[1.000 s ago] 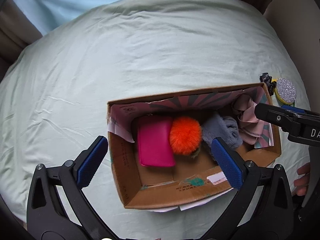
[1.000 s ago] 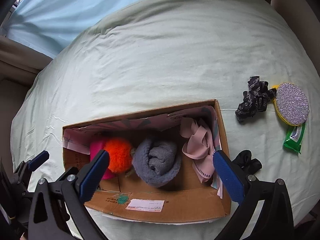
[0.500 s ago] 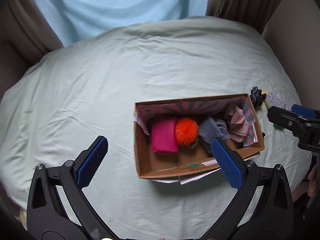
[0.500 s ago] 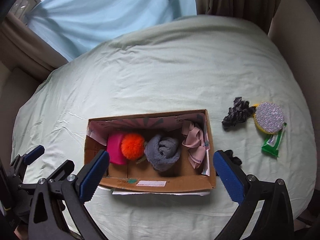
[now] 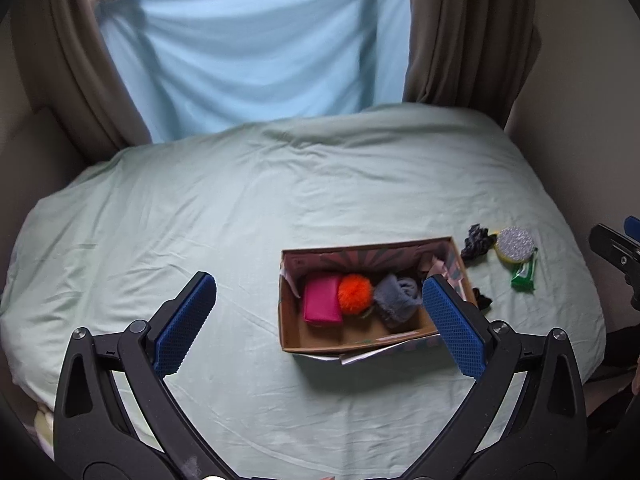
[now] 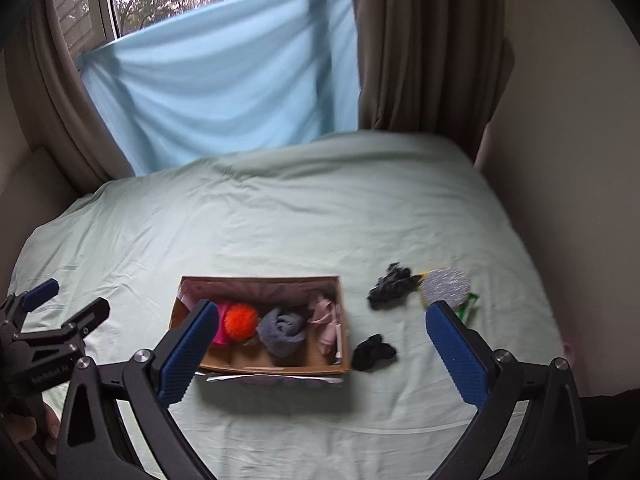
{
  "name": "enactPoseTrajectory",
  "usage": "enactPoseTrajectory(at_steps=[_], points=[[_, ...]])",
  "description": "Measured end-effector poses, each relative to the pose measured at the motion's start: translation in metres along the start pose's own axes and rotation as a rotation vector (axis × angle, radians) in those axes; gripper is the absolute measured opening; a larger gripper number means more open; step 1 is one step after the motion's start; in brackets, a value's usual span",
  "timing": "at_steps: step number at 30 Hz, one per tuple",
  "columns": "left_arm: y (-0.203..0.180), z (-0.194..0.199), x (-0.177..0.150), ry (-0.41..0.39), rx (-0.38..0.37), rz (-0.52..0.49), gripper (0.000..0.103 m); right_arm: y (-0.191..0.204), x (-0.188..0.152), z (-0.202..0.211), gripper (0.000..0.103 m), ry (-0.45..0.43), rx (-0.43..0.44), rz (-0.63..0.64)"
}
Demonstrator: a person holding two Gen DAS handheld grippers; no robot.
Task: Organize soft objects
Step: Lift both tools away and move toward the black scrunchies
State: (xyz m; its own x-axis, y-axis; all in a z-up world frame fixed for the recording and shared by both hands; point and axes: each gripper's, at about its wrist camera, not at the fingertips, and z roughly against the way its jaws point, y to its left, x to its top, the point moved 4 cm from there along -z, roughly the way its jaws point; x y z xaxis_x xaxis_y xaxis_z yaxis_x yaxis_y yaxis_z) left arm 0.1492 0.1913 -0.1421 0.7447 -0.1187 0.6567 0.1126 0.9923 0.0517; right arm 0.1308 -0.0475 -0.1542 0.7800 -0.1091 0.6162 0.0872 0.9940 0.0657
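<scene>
A cardboard box sits on the pale green bed. It holds a pink pouch, an orange pom-pom, a rolled grey cloth and a pale pink strap. To its right on the sheet lie a black patterned scrunchie, a black cloth, a glittery round sponge and a green packet. My left gripper and right gripper are both open, empty and high above the bed.
The bed sheet spreads wide to the left and behind the box. A light blue cloth hangs over the window between brown curtains. A wall runs along the bed's right side.
Both grippers have pulled up and back from the box, so the box looks much smaller and the window and curtains have come into view. Both stay open and empty.
</scene>
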Motion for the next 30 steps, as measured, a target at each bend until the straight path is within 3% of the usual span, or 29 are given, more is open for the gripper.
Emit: enactPoseTrajectory(at_steps=[5,13,22,30], points=[[-0.017,0.025,-0.001,-0.018,-0.027,0.022,0.103,-0.026,-0.006,0.043,0.103,-0.092,-0.051,0.0],[-0.065,0.035,-0.01,-0.003,-0.047,0.034,0.103,-0.073,-0.017,0.064,0.103,-0.124,-0.077,0.015],[-0.136,0.035,-0.016,-0.003,0.006,0.139,0.103,-0.133,-0.012,0.045,0.103,-0.116,0.023,0.137],[-0.207,-0.011,-0.03,0.045,0.082,0.241,0.103,-0.195,0.003,-0.009,0.103,-0.061,0.127,0.235]])
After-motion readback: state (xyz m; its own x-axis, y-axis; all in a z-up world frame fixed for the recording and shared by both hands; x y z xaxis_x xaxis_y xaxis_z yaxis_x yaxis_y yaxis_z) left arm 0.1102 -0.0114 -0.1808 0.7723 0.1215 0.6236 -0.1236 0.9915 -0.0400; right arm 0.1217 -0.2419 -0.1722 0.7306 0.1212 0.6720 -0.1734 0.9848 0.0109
